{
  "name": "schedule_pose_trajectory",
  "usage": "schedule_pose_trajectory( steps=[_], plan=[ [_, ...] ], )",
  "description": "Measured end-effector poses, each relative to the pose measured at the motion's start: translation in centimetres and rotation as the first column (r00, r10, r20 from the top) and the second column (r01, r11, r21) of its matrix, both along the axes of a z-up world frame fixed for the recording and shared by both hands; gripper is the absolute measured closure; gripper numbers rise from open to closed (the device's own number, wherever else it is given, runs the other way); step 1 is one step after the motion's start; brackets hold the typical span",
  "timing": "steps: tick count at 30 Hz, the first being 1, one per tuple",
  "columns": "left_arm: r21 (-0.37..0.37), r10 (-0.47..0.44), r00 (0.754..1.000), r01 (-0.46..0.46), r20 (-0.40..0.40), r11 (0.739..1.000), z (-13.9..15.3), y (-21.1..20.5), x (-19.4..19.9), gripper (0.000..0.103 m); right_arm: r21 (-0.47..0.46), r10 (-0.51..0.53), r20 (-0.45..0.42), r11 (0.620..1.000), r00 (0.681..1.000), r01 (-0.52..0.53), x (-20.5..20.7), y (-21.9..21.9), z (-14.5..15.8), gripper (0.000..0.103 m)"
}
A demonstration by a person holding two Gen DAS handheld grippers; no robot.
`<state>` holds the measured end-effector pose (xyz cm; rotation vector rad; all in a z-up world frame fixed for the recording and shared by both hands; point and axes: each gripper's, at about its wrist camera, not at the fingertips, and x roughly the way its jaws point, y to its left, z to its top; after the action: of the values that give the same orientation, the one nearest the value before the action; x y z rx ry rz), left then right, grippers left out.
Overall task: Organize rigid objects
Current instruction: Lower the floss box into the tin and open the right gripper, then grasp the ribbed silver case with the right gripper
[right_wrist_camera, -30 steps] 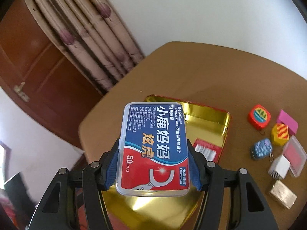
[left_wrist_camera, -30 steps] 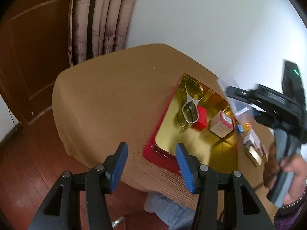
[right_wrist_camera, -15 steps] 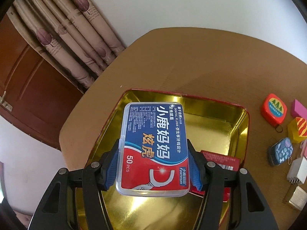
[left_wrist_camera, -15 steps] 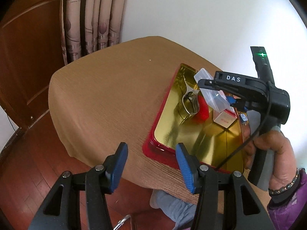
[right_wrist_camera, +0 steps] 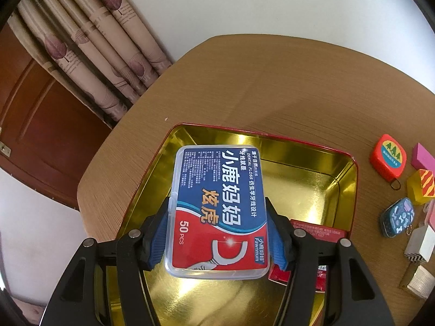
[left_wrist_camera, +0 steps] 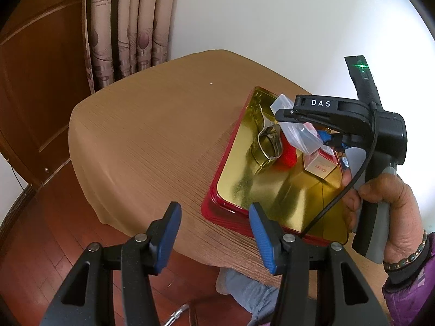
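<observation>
The right gripper point(right_wrist_camera: 218, 233) squeezes the floss box point(right_wrist_camera: 218, 212) tight between its blue fingers, holding it over the gold tray point(right_wrist_camera: 312, 187) in the middle of the frame. Best to go down slowly and let go on the bare gold floor, away from the red box point(right_wrist_camera: 318, 231) at lower right. The left gripper point(left_wrist_camera: 214, 233) is wide open and holds nothing, near the desk point(left_wrist_camera: 152, 135) edge, lower middle.

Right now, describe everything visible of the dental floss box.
The dental floss box is a flat, clear plastic case with rounded corners and a blue-and-red label reading "50 PCS" and picturing a floss pick. The right tool clamps its long sides, holding it, lid shut, above the gold tin tray, not resting on it.
</observation>
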<state>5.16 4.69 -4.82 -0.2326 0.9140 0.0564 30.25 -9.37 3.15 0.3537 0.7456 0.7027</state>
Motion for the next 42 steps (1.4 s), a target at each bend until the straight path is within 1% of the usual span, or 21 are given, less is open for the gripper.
schedule_pose_trajectory(
  steps=[1, 3, 4, 6, 10, 13, 14, 17, 19, 22, 24, 26, 28, 30, 31, 33, 34, 35, 39, 41, 42],
  plan=[
    [0.001, 0.000, 1.000, 0.000, 0.000, 1.000, 0.0, -0.1, 0.0, 0.050, 0.004, -0.001, -0.004, 1.000, 1.000, 0.001, 0.0, -0.1, 0.0, 0.041],
    [0.001, -0.004, 1.000, 0.004, -0.008, 1.000, -0.1, -0.1, 0.1, 0.050, 0.019, 0.009, -0.004, 1.000, 1.000, -0.009, 0.0, 0.0, 0.2, 0.032],
    [-0.002, -0.003, 1.000, 0.003, -0.006, 1.000, -0.1, -0.1, 0.1, 0.050, 0.010, 0.000, 0.003, 1.000, 1.000, 0.000, 0.0, -0.2, 0.3, 0.024],
    [0.001, 0.002, 1.000, -0.002, -0.005, 1.000, -0.1, -0.1, 0.0, 0.050, 0.007, -0.016, 0.022, 1.000, 1.000, 0.016, -0.3, -0.6, 0.8, 0.023],
    [0.008, 0.003, 1.000, -0.003, 0.001, 1.000, 0.0, -0.1, 0.0, 0.050, 0.056, -0.031, 0.053, 0.998, 0.998, 0.028, -1.3, -2.3, 1.4, 0.023],
    [0.020, 0.005, 1.000, -0.005, 0.010, 1.000, 0.1, -0.2, -0.2, 0.050, 0.086, -0.069, 0.110, 0.994, 0.992, 0.060, -3.2, -4.9, 1.2, 0.022],
    [0.021, 0.006, 1.000, -0.006, 0.012, 1.000, 0.1, -0.3, -0.2, 0.050, 0.088, -0.091, 0.145, 0.993, 0.985, 0.079, -4.4, -6.2, 0.7, 0.022],
    [0.023, 0.006, 1.000, -0.006, 0.024, 1.000, 0.4, -0.4, -0.4, 0.050, 0.100, -0.140, 0.226, 0.988, 0.964, 0.120, -7.2, -10.3, -1.8, 0.022],
    [0.039, 0.004, 0.999, -0.005, 0.036, 0.999, 0.6, -0.7, -0.6, 0.050, 0.080, -0.165, 0.236, 0.985, 0.958, 0.150, -8.5, -12.9, -3.7, 0.022],
    [0.065, -0.013, 0.999, 0.010, 0.052, 0.998, 0.9, -1.4, -0.8, 0.050, 0.053, -0.207, 0.216, 0.978, 0.954, 0.201, -10.1, -18.0, -7.3, 0.022],
    [0.083, -0.035, 0.997, 0.029, 0.064, 0.996, 1.2, -2.0, -1.1, 0.050, 0.015, -0.257, 0.199, 0.966, 0.946, 0.259, -11.0, -21.7, -9.8, 0.022],
    [0.105, -0.065, 0.995, 0.056, 0.076, 0.993, 1.5, -2.8, -1.4, 0.050, -0.020, -0.291, 0.166, 0.954, 0.942, 0.298, -11.3, -25.2, -12.3, 0.022],
    [0.126, -0.101, 0.991, 0.089, 0.092, 0.988, 1.8, -4.0, -1.8, 0.050, -0.018, -0.302, 0.122, 0.952, 0.945, 0.306, -11.5, -28.2, -14.3, 0.023],
    [0.133, -0.126, 0.987, 0.112, 0.099, 0.985, 2.0, -5.0, -2.2, 0.050, 0.002, -0.277, 0.110, 0.960, 0.954, 0.279, -11.4, -29.7, -14.9, 0.025],
    [0.126, -0.138, 0.985, 0.125, 0.103, 0.984, 2.0, -5.6, -2.4, 0.050, 0.001, -0.259, 0.121, 0.965, 0.958, 0.261, -11.1, -29.9, -14.8, 0.028],
    [0.115, -0.171, 0.978, 0.158, 0.116, 0.981, 2.1, -6.9, -3.1, 0.050, -0.030, -0.173, 0.163, 0.983, 0.971, 0.180, -10.1, -29.4, -13.7, 0.036],
    [0.129, -0.202, 0.972, 0.187, 0.118, 0.974, 2.1, -8.0, -3.4, 0.050, -0.059, -0.115, 0.187, 0.990, 0.976, 0.128, -9.4, -28.7, -12.9, 0.042],
    [0.146, -0.226, 0.967, 0.209, 0.117, 0.967, 2.0, -8.7, -3.6, 0.050, -0.096, -0.080, 0.205, 0.990, 0.976, 0.101, -8.8, -27.8, -12.3, 0.045],
    [0.245, -0.334, 0.930, 0.292, 0.154, 0.925, 2.2, -12.3, -5.3, 0.050, -0.206, 0.039, 0.217, 0.979, 0.975, 0.007, -5.9, -25.2, -10.7, 0.047],
    [0.260, -0.383, 0.908, 0.333, 0.170, 0.906, 2.3, -13.4, -6.0, 0.049, -0.251, 0.076, 0.219, 0.968, 0.973, -0.019, -4.9, -24.5, -10.3, 0.047],
    [0.249, -0.410, 0.896, 0.364, 0.170, 0.897, 2.2, -13.9, -6.1, 0.049, -0.266, 0.088, 0.221, 0.964, 0.971, -0.026, -4.6, -24.1, -10.3, 0.047]
  ],
)
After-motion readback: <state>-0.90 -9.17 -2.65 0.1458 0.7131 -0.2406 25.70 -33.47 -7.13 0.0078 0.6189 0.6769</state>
